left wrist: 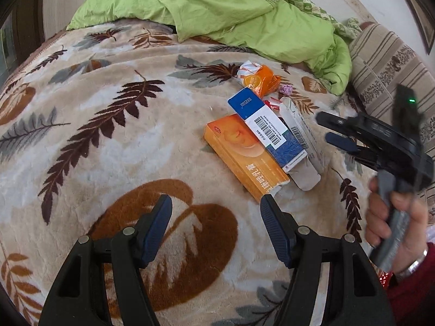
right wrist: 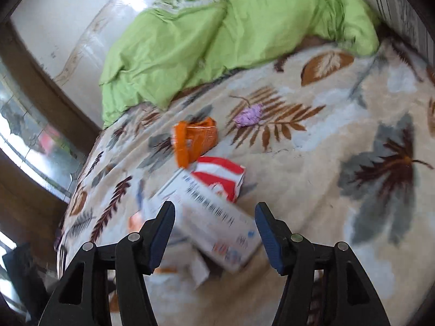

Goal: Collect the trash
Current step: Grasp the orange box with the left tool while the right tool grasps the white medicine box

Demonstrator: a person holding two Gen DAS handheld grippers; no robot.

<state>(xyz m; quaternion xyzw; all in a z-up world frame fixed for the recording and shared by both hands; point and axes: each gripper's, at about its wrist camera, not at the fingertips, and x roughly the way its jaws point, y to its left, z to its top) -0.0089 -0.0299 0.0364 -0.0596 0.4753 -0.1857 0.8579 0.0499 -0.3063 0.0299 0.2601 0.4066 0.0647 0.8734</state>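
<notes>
A heap of trash lies on the leaf-patterned blanket (left wrist: 108, 141): an orange box (left wrist: 244, 160), a blue and white box (left wrist: 267, 127), a white box (left wrist: 301, 133), an orange wrapper (left wrist: 258, 78) and a small purple crumple (left wrist: 286, 89). My left gripper (left wrist: 215, 203) is open just short of the orange box's near corner, with nothing between its fingers. My right gripper (left wrist: 330, 129) hovers to the right of the white box. In the blurred right wrist view my right gripper (right wrist: 214, 209) is open over the white box (right wrist: 214, 217), pads apart from it. A red and white packet (right wrist: 220, 176), the orange wrapper (right wrist: 195, 141) and the purple crumple (right wrist: 248, 115) lie beyond.
A rumpled green quilt (left wrist: 217, 8) covers the far end of the bed. A striped pillow (left wrist: 386, 68) sits at the right. A hand (left wrist: 394, 217) with a wrist bracelet and red sleeve holds the right gripper's handle. A dark wooden frame and window (right wrist: 32, 135) lie left.
</notes>
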